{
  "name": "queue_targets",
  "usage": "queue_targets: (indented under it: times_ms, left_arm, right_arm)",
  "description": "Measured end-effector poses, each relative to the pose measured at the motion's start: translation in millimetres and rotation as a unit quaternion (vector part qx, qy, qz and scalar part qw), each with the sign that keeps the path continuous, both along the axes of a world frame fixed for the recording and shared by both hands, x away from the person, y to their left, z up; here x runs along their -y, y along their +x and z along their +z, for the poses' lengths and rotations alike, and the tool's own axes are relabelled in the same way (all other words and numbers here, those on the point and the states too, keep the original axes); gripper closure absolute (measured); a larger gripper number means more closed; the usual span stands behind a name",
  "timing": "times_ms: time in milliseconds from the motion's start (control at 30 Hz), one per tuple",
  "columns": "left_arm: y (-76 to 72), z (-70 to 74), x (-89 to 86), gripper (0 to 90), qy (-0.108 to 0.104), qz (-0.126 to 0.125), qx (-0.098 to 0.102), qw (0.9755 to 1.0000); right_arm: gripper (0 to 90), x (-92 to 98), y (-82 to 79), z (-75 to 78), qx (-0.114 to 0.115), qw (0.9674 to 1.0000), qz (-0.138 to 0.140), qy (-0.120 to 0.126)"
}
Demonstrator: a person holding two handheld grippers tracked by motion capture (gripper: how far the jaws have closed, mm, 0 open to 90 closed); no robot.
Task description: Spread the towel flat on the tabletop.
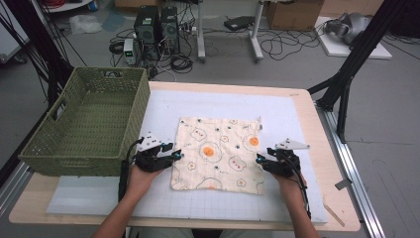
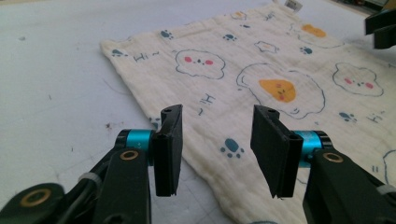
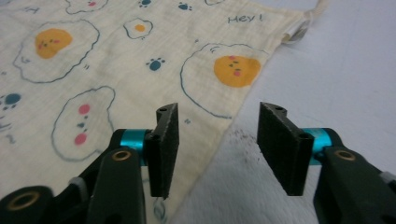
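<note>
A cream cloth (image 1: 218, 153) printed with fried eggs and paw marks lies spread flat on the white mat (image 1: 297, 198). My left gripper (image 1: 177, 155) rests at the cloth's left edge, near its front corner. In the left gripper view its jaws (image 2: 217, 140) stand open just above the cloth (image 2: 261, 70), which runs under the gap, with nothing pinched. My right gripper (image 1: 258, 159) sits at the cloth's right edge. In the right gripper view the open gripper (image 3: 217, 140) straddles the edge of the cloth (image 3: 93, 70), touching nothing.
A green woven basket (image 1: 133, 124) stands at the table's left, close behind my left hand. A small tag (image 1: 259, 127) sticks out at the cloth's far right corner. The mat lies on a wooden table (image 1: 341, 208), with stands and cables on the floor beyond.
</note>
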State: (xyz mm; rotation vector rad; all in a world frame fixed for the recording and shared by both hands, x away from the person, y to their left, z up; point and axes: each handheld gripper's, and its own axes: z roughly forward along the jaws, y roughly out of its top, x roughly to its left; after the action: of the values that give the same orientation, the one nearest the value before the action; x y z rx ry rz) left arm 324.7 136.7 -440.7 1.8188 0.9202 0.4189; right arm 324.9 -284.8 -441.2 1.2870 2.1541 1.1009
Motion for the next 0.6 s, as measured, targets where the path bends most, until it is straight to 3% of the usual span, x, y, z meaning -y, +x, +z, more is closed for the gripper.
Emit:
queue_targets:
  times_ms: [100, 133, 167, 267, 367, 467, 533, 600]
  left_arm:
    - [-0.2, 0.5, -0.7, 45.8, -0.012, -0.004, 0.000, 0.9999]
    - [-0.3, 0.8, -0.8, 44.6, -0.015, -0.007, 0.001, 0.9999]
    - [-0.9, 1.3, -0.7, 43.8, -0.015, -0.004, 0.005, 0.9999]
    - [-0.7, 2.4, -1.5, 40.3, -0.020, -0.001, 0.011, 0.9997]
    - [-0.5, 3.1, -2.6, 35.7, -0.021, 0.004, 0.013, 0.9997]
    - [0.6, 3.8, -2.8, 29.8, -0.028, 0.010, 0.016, 0.9994]
    - [1.6, 4.8, -3.5, 24.6, -0.035, 0.014, 0.012, 0.9992]
    - [2.5, 5.8, -4.3, 21.5, -0.038, 0.021, 0.013, 0.9990]
  right_arm:
    - [65.3, -9.5, 8.6, -6.6, -0.026, 0.9996, 0.005, -0.004]
    - [70.2, -12.7, 8.2, -8.4, -0.019, 0.9996, 0.008, -0.018]
    - [82.4, -13.1, 7.5, -7.1, -0.021, 0.9994, 0.015, -0.021]
    - [86.6, -11.2, 5.5, -3.2, -0.025, 0.9986, 0.022, -0.041]
    - [86.6, -3.6, 3.3, -1.6, -0.025, 0.9980, 0.004, -0.059]
    - [79.0, 2.3, 1.5, -1.9, -0.024, 0.9984, 0.004, -0.052]
    - [62.3, 3.7, -1.2, -0.3, -0.014, 0.9985, 0.007, -0.053]
    - [45.1, 7.6, -5.3, 4.3, 0.009, 0.9989, -0.003, -0.046]
